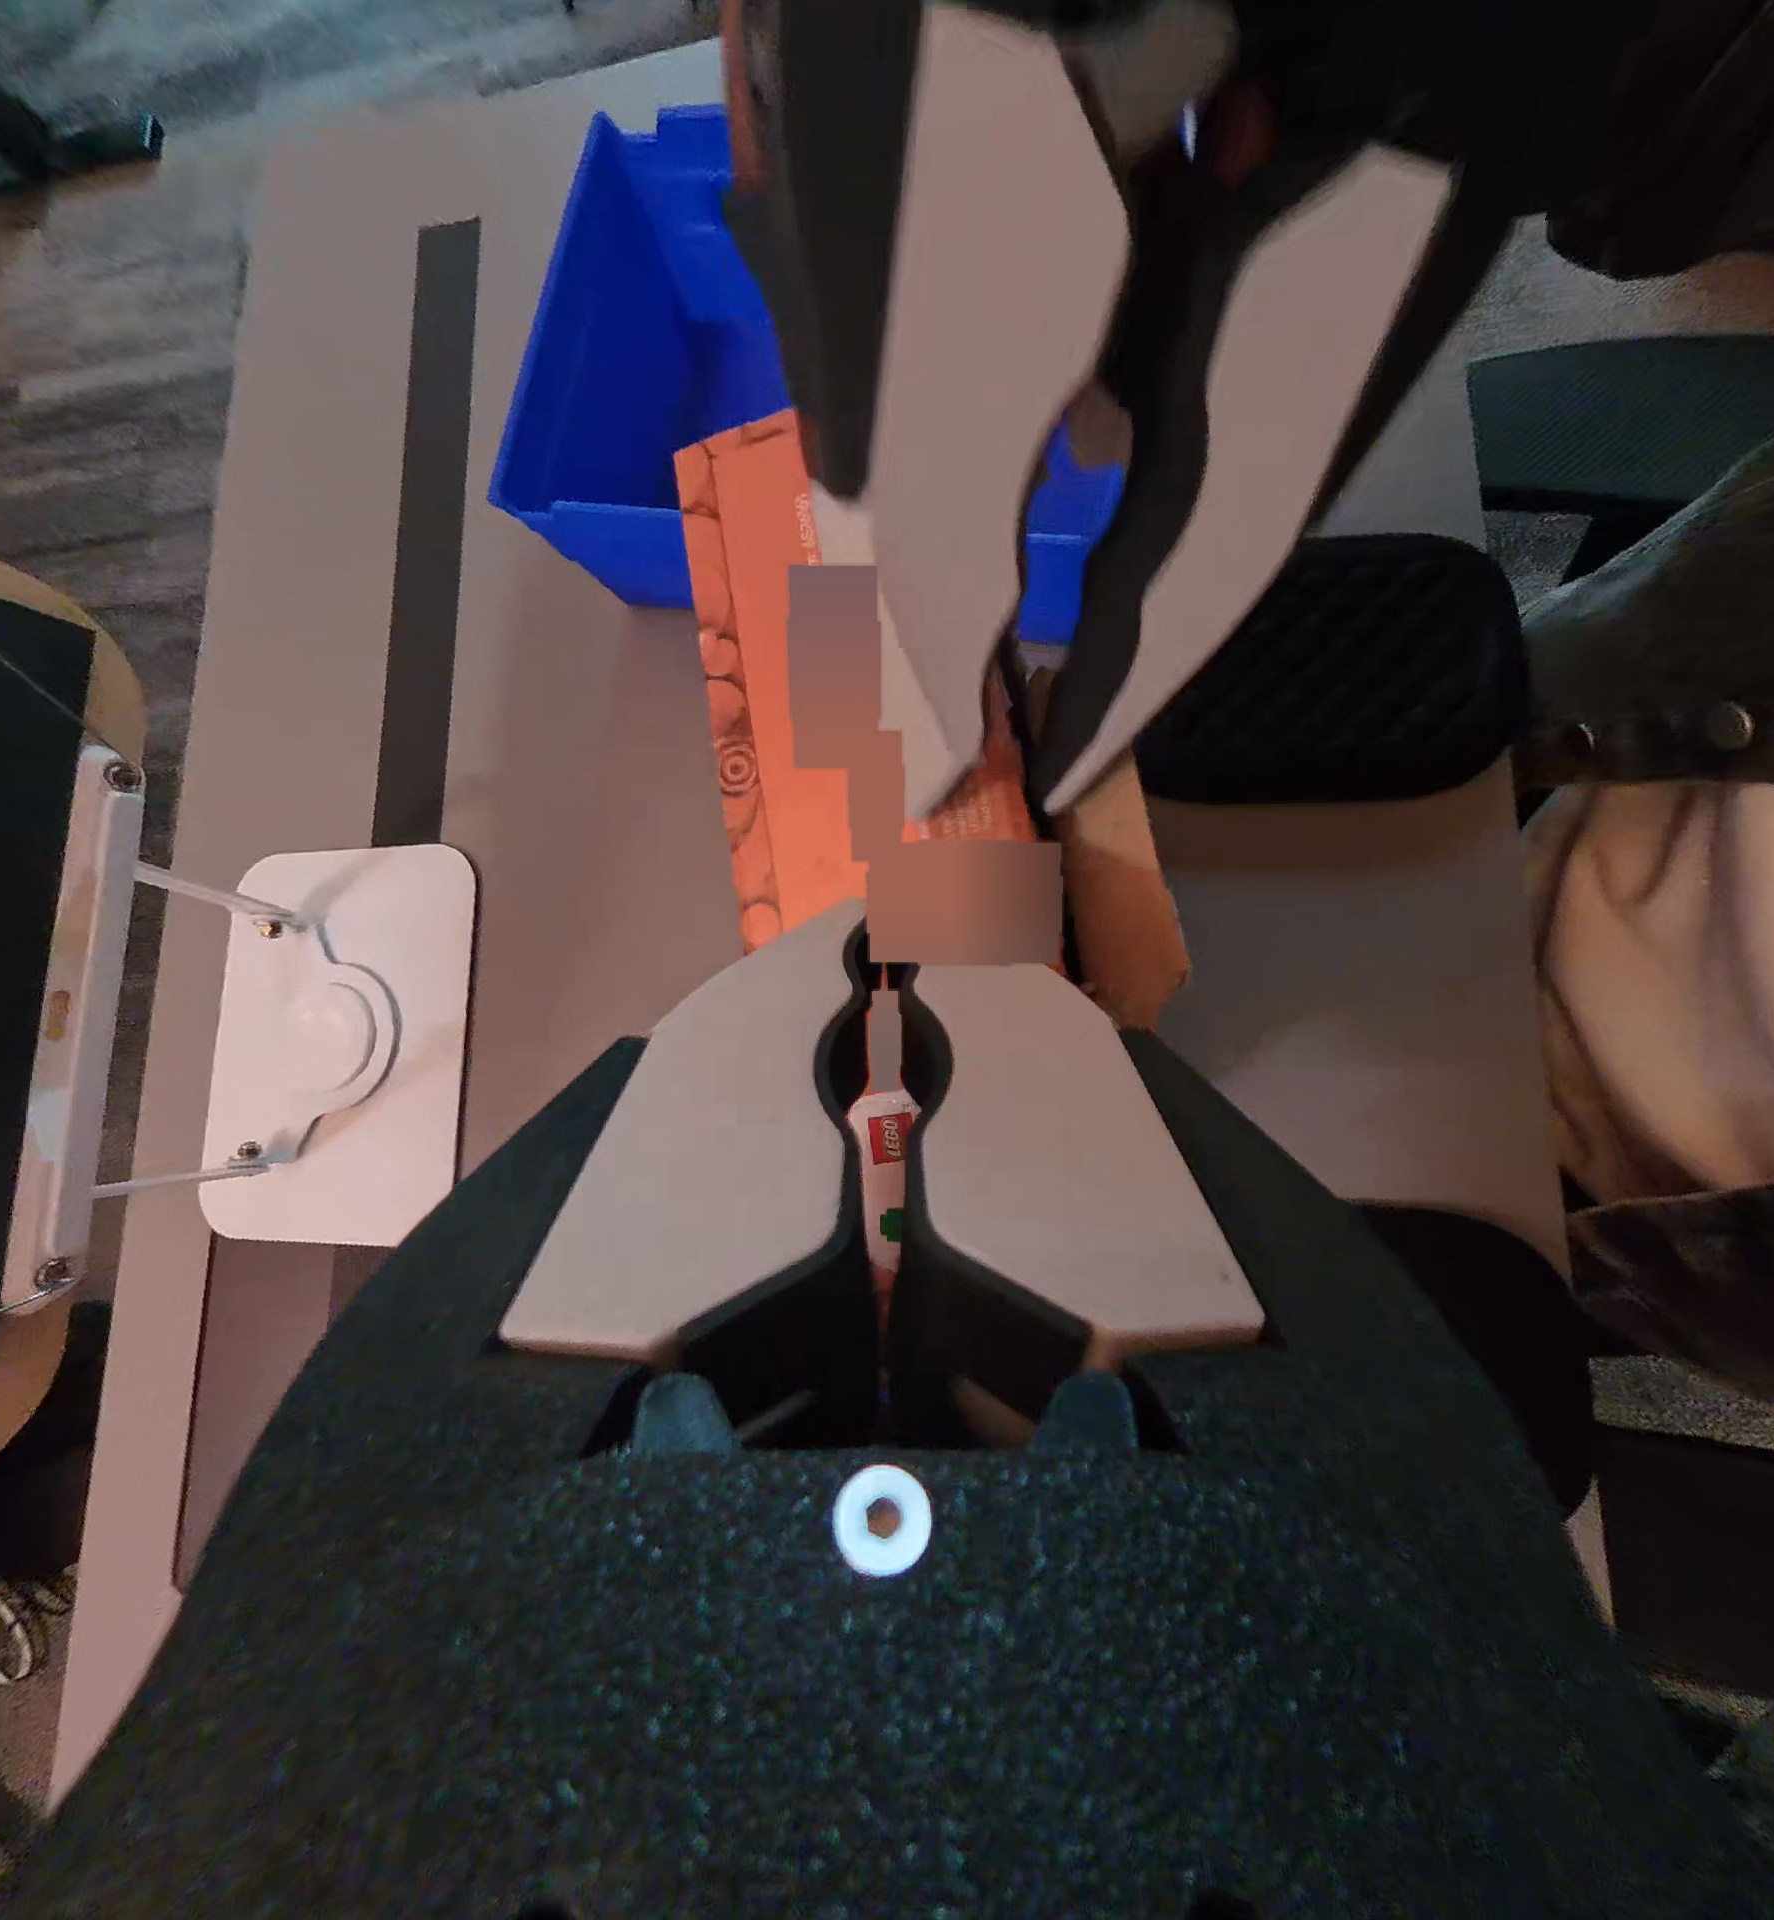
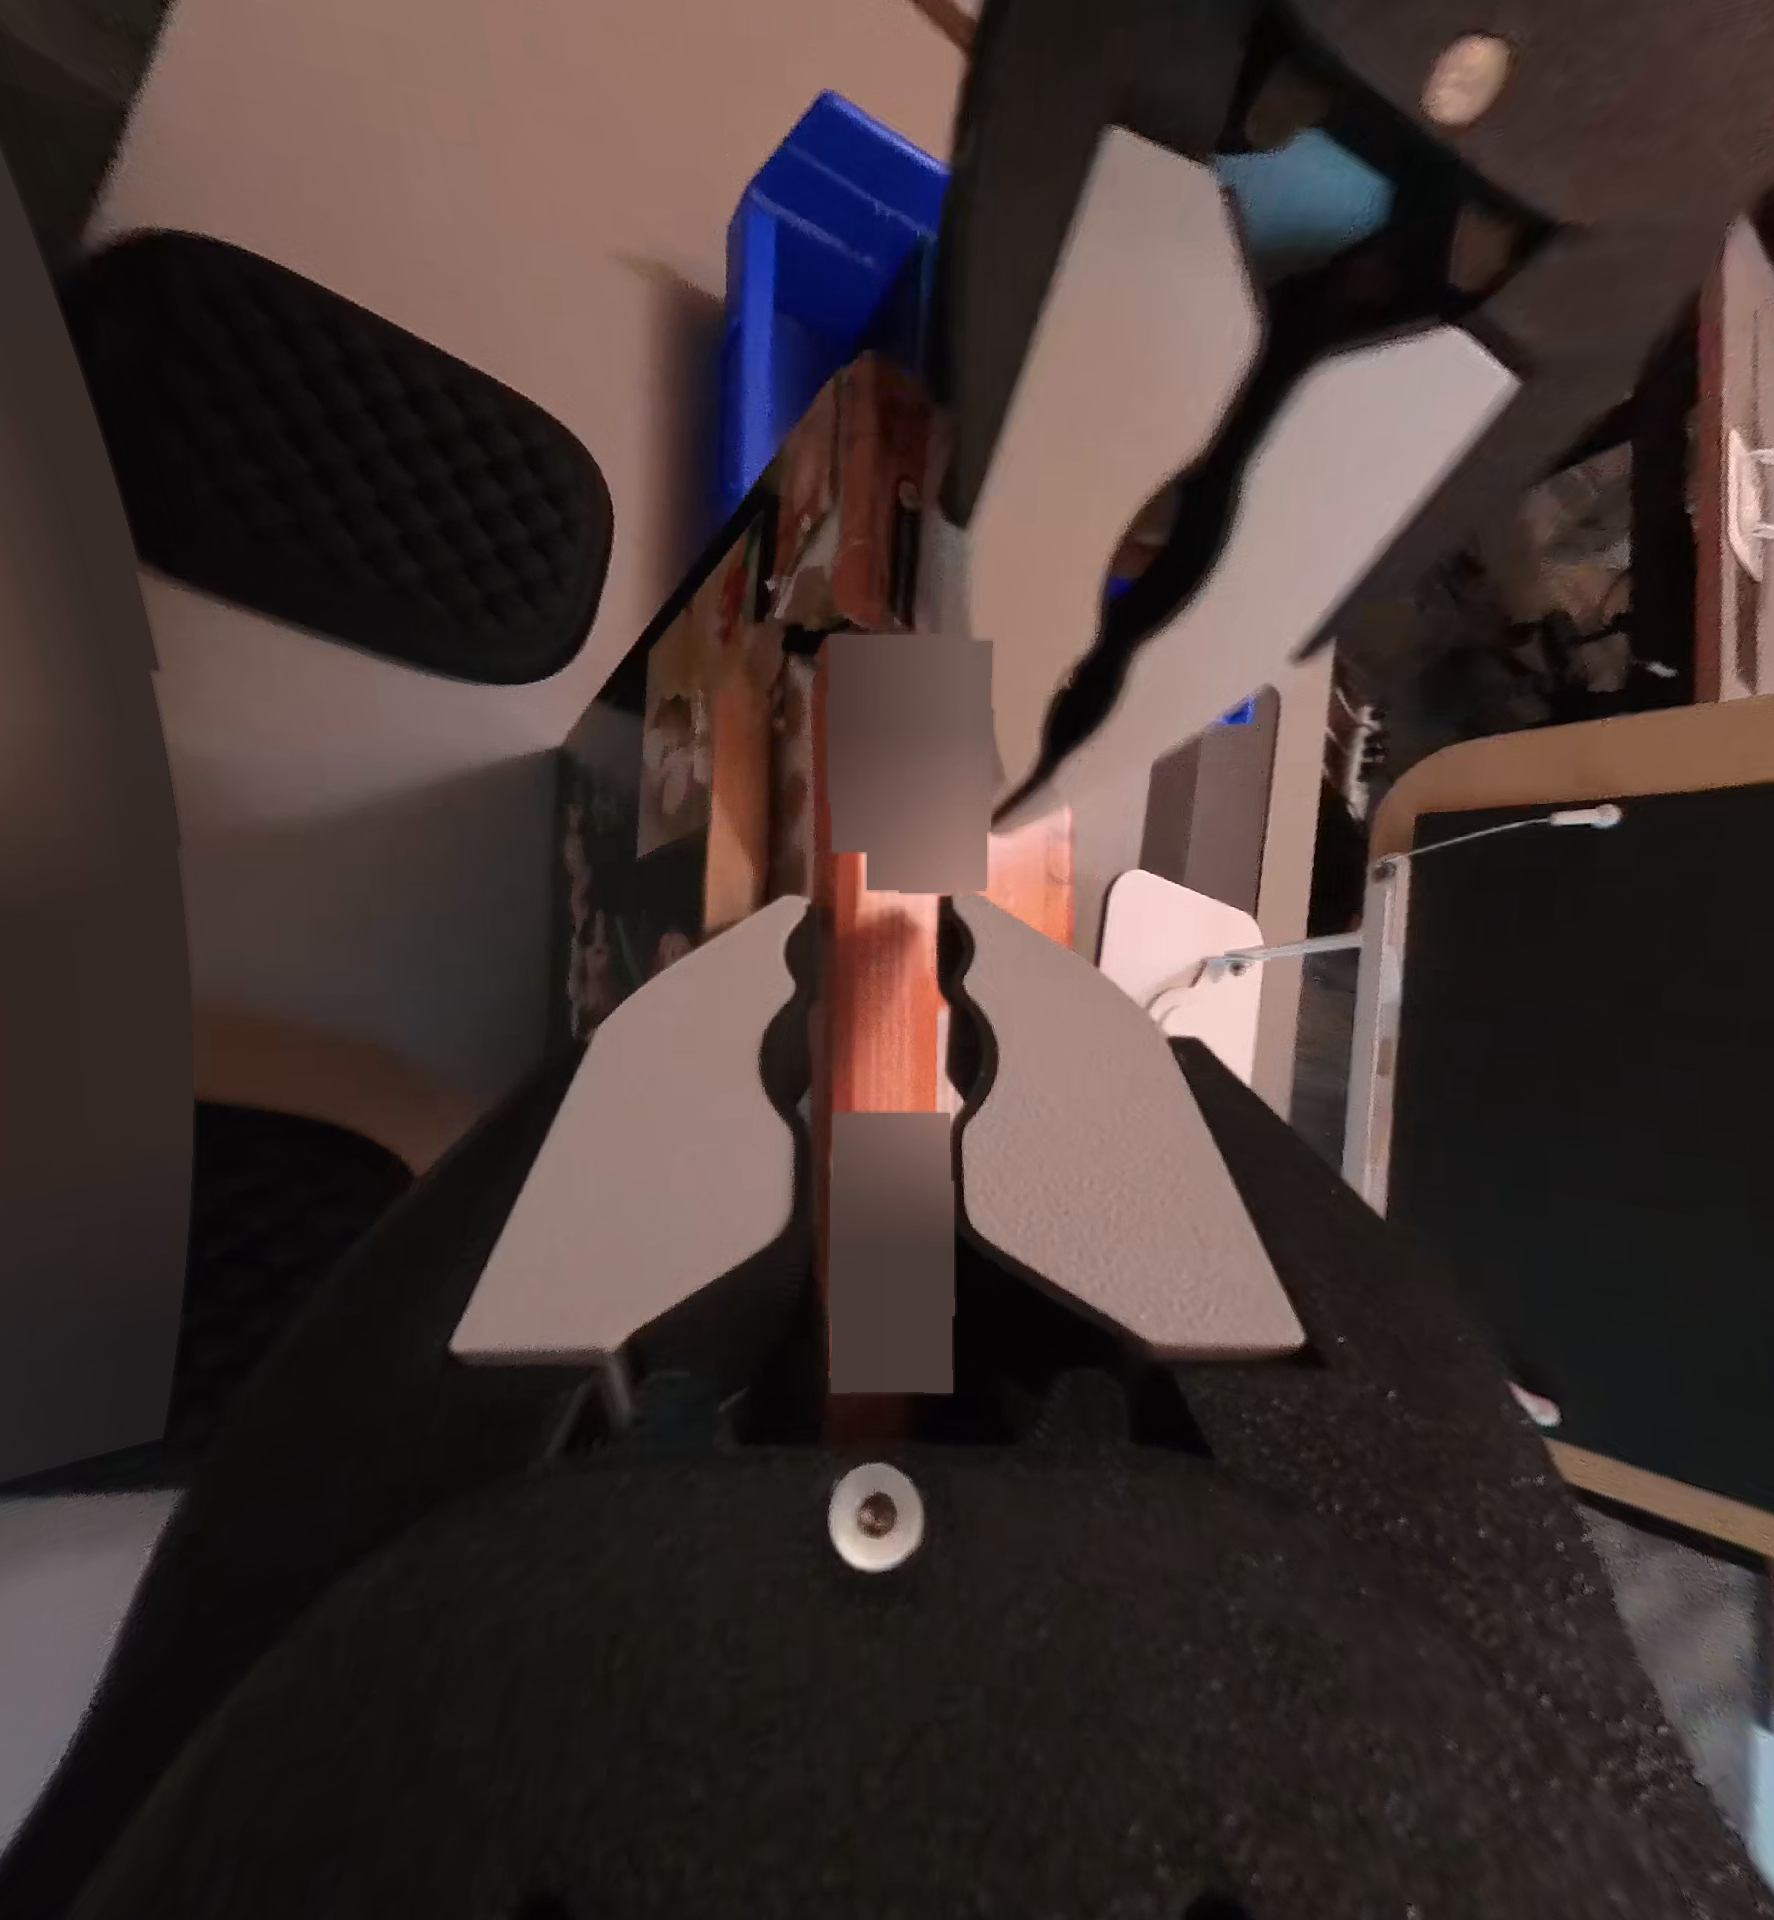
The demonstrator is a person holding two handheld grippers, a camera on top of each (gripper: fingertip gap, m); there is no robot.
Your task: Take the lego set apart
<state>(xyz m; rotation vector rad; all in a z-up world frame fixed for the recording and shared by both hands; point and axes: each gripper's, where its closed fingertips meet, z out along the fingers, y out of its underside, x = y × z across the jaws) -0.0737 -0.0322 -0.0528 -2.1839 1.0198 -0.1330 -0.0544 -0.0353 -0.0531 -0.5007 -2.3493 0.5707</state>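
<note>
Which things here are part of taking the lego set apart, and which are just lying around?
Part of the job:
orange lego box, gripped at opposite ends
left gripper, shut on the box
right gripper, shut on the box

Lying about:
blue bin behind the box
white mount plate
black mesh pad
table

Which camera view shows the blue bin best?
The left wrist view shows it best: the blue bin sits on the table with its walls and open inside visible, beyond the orange box. The right wrist view shows only a narrow strip of the bin, behind the box and the other tongs.
</note>
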